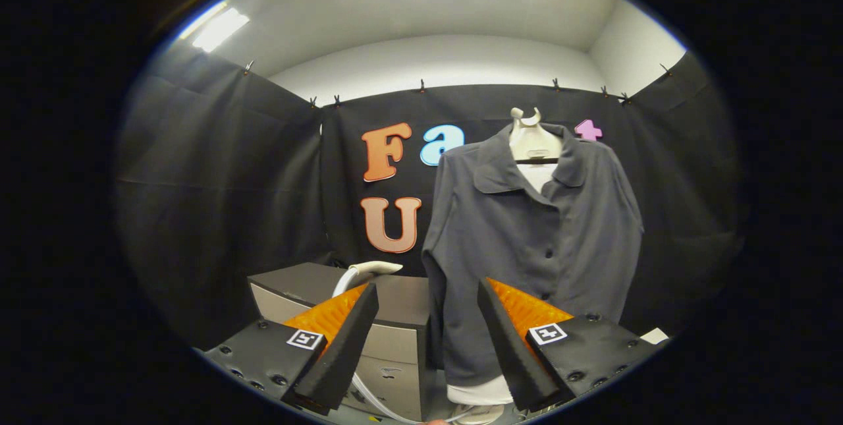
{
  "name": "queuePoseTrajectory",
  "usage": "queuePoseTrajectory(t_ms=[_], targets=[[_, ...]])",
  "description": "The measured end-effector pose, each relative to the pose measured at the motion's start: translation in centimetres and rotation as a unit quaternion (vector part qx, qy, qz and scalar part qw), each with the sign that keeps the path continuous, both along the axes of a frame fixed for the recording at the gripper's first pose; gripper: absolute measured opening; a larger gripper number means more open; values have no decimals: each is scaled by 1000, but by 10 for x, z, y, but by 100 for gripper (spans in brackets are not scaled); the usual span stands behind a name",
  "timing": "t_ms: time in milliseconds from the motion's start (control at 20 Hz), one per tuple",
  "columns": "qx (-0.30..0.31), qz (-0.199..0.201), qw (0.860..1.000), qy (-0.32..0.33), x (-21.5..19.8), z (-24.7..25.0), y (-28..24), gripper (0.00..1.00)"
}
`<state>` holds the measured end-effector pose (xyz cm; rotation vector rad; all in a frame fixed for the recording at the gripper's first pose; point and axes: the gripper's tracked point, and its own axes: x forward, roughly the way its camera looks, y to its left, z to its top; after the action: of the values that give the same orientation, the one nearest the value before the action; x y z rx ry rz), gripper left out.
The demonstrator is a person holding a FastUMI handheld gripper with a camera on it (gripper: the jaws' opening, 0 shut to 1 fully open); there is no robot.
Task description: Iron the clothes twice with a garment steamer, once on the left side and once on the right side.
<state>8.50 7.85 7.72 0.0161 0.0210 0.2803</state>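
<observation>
A dark grey button shirt (527,240) hangs on a pale bust-shaped hanger (532,141) beyond my fingers, a little to the right of the gap between them. The white steamer head (369,269) rests on top of a grey cabinet (388,319) beyond the left finger, and its white hose (375,398) trails down the cabinet front. My gripper (428,300) is open, with nothing between its fingers. It is well short of both the shirt and the steamer head.
Black cloth walls close the booth on the left, back and right. A white round stand base (477,412) sits under the shirt's hem. A small white piece (655,335) lies beyond the right finger.
</observation>
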Motion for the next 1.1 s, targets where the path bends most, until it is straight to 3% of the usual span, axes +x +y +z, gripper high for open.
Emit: queuePoseTrajectory(t_ms=[350,550,800,1100], targets=[[-9,-2,1000,17,137,26,104,97],[-6,11,995,96,208,9,176,97],[-15,33,973,229,298,-46,251,97],[-83,6,941,328,371,-130,276,98]])
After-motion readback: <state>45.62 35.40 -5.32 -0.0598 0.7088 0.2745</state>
